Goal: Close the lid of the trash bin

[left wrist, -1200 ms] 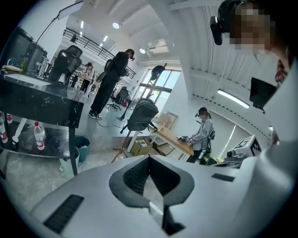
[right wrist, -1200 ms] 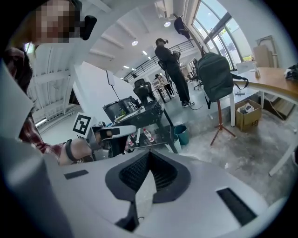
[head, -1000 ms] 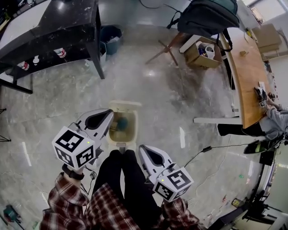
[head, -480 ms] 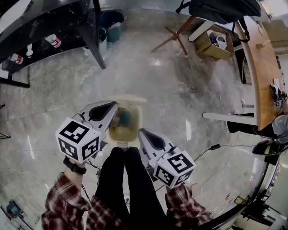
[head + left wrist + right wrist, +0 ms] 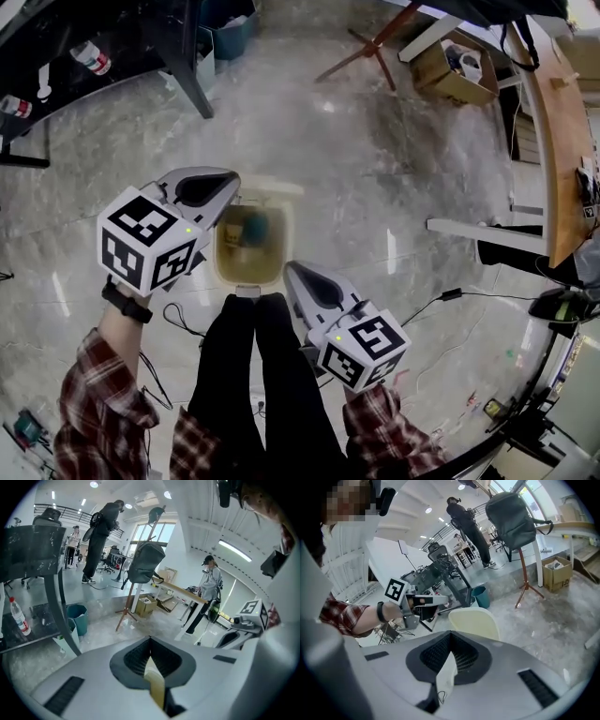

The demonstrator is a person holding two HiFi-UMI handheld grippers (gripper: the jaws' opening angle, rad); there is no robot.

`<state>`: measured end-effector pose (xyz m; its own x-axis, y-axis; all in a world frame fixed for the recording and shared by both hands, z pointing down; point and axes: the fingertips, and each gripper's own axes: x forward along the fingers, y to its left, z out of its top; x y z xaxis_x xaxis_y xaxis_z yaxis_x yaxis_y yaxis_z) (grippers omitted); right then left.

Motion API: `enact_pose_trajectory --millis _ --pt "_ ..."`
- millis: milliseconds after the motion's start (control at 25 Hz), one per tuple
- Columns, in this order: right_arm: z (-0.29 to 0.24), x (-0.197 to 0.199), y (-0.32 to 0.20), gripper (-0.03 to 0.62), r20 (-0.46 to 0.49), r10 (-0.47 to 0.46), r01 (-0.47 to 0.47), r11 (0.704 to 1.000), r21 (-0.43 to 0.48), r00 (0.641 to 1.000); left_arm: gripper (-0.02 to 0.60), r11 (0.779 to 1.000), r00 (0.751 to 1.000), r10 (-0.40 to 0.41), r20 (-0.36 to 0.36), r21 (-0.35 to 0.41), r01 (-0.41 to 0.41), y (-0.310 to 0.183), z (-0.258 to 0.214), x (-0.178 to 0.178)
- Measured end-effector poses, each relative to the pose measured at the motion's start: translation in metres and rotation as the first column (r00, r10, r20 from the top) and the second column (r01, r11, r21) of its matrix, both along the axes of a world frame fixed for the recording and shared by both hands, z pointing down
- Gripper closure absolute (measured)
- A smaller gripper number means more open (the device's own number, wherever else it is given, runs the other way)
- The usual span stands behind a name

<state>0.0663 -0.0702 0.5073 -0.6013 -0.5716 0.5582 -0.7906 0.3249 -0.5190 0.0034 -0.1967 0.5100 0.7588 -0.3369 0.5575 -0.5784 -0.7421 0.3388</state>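
Note:
The cream trash bin stands open on the floor right in front of the person's feet. Its lid is tipped up at the far side and shows upright in the right gripper view. Something teal lies inside the bin. The grey pedal sits at the toes. My left gripper hovers shut over the bin's far left corner, close to the lid and holding nothing. My right gripper is shut and empty, just right of the bin's near corner.
The person's black-trousered legs stand behind the bin. A black table with bottles and a teal bucket are at far left. A wooden desk, a cardboard box and a floor cable lie to the right.
My left gripper has lifted and moved forward along the bin's left side toward the raised lid. The right gripper has hardly moved beside the bin. The lid stays up.

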Motion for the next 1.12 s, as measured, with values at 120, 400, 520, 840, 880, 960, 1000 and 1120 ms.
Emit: enact_pose_trajectory --millis 120,400,520,840,880,960,1000,1120 --pt "0.007 0.002 0.008 0.582 0.003 -0.001 0.001 1.000 -0.022 1.000 0.572 0.998 0.998 0.063 0.014 -0.024 -0.063 -0.008 0.010 0.005" --pt "0.008 0.003 0.012 0.582 0.024 -0.004 0.005 0.999 -0.032 1.000 0.571 0.966 0.973 0.229 0.034 -0.130 -0.223 -0.009 0.025 0.014" --pt "0.008 0.004 0.013 0.582 0.032 0.000 0.001 0.999 -0.039 0.999 0.549 0.954 0.963 0.265 0.042 -0.158 -0.255 -0.008 0.028 0.013" --pt "0.014 0.002 0.016 0.582 0.044 -0.001 0.003 0.999 -0.053 0.999 0.517 0.917 0.941 0.335 0.048 -0.244 -0.314 -0.007 0.047 0.014" --pt "0.014 0.002 0.015 0.582 0.046 -0.001 0.003 0.999 -0.053 0.999 0.517 0.913 0.937 0.346 0.055 -0.251 -0.323 -0.006 0.050 0.015" --pt "0.013 0.002 0.014 0.582 0.049 0.001 0.001 0.999 -0.051 0.999 0.517 0.905 0.931 0.361 0.054 -0.260 -0.336 -0.003 0.054 0.016" --pt "0.013 0.003 0.013 0.582 0.050 0.003 0.000 0.999 -0.049 0.999 0.517 0.903 0.931 0.363 0.045 -0.265 -0.339 -0.001 0.054 0.017" --pt "0.011 0.007 0.011 0.582 0.051 0.009 -0.007 0.999 -0.043 0.999 0.517 0.898 0.931 0.365 0.024 -0.271 -0.345 0.009 0.054 0.017"
